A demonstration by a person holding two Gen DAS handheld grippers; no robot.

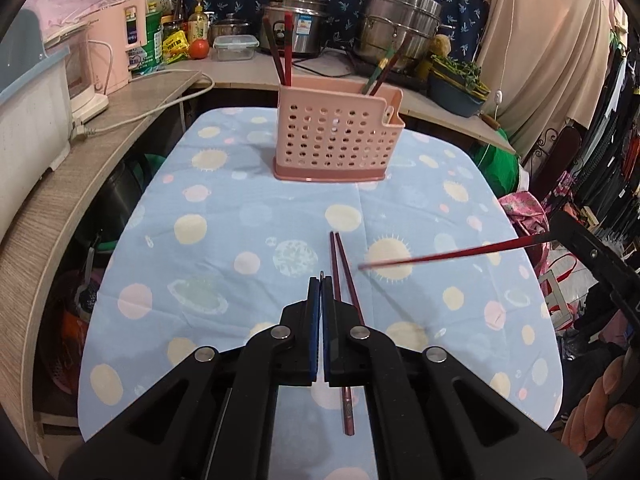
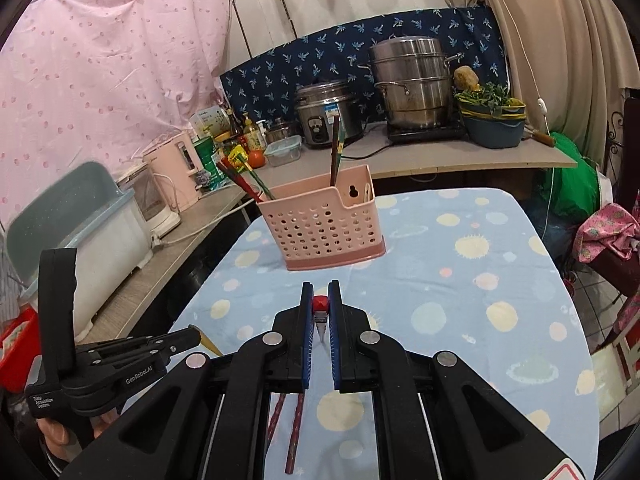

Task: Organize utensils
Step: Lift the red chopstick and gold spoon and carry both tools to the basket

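My left hand-held gripper (image 1: pixel 322 280) is pinched on a thin chopstick tip; my right hand-held gripper (image 2: pixel 320 300) clamps a red chopstick (image 1: pixel 448 255). Either thin grip could slip before the pink holder (image 1: pixel 334 140). Two more chopsticks (image 1: pixel 343 280) lie on the table (image 1: pixel 240 220).

The left wrist view looks forward and down along its own black gripper (image 1: pixel 322 280) over a light-blue table cloth dotted with planets (image 1: pixel 248 216), facing a pink perforated plastic utensil holder (image 1: pixel 336 136) near the far edge. The right wrist view faces the same holder (image 2: pixel 324 224) from further right, seemingly tilted less steeply. Both share the holder, cloth and a cluttered wooden counter (image 1: pixel 240 66).
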